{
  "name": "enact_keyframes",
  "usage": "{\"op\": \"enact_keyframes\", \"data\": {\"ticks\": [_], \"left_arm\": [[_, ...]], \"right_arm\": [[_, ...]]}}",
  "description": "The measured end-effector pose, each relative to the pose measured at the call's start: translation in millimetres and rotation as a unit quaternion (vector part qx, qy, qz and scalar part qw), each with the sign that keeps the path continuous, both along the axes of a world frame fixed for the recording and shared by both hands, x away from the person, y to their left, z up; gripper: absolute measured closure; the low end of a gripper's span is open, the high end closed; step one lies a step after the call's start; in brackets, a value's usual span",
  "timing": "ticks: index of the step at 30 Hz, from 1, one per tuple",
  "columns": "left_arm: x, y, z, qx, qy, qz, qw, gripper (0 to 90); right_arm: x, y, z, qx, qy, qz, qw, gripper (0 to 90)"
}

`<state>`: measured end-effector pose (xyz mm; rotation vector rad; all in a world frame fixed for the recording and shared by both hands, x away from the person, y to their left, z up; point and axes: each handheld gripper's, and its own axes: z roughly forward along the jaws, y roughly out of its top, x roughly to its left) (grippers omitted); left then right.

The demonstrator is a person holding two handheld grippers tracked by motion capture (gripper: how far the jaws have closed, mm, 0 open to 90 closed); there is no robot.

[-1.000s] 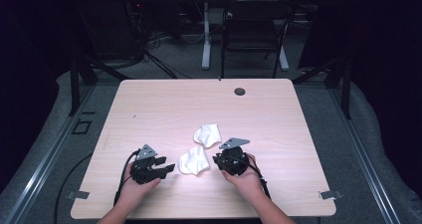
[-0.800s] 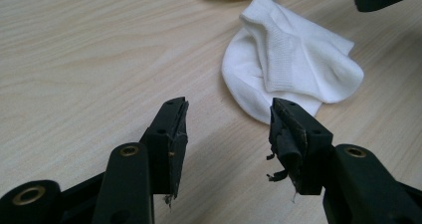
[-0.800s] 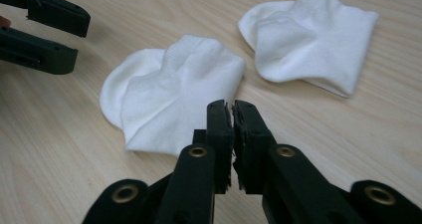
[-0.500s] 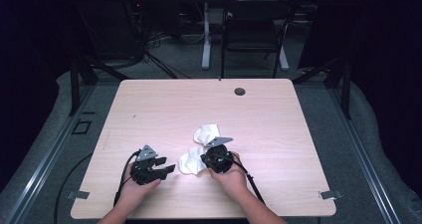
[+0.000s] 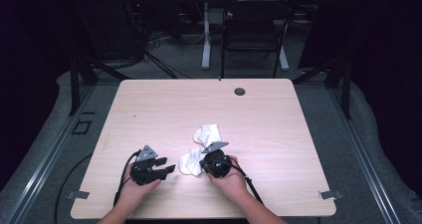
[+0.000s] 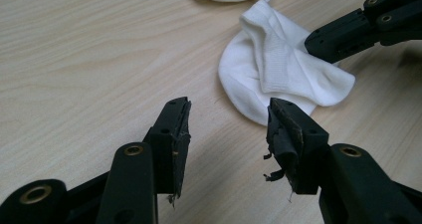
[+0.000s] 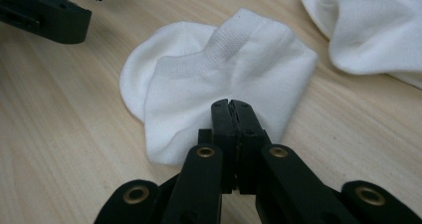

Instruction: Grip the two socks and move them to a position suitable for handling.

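Two short white ankle socks lie on a pale wood-grain table (image 5: 149, 109), in its near half and a little right of centre. The nearer sock (image 5: 190, 163) lies flat, its ribbed cuff folded over the foot, the rounded toe toward the near-left corner; closed black jaws meet at its right edge. The second sock (image 5: 208, 133) sits crumpled just beyond it, toward the far edge, the two nearly touching.

White socks (image 5: 199, 149), pale wood table (image 5: 149, 109)
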<state>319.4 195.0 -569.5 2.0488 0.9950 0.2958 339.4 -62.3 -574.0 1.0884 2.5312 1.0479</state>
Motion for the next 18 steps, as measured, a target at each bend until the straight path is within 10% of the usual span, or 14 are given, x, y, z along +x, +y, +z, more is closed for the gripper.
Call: {"op": "enact_keyframes", "data": {"ticks": [18], "left_arm": [[-3.0,-3.9,-0.5,-0.002,0.0,-0.006,1.0,51.9]], "right_arm": [[-19.7,-15.5,3.0,-0.014,0.009,0.015,0.9997,90.0]]}}
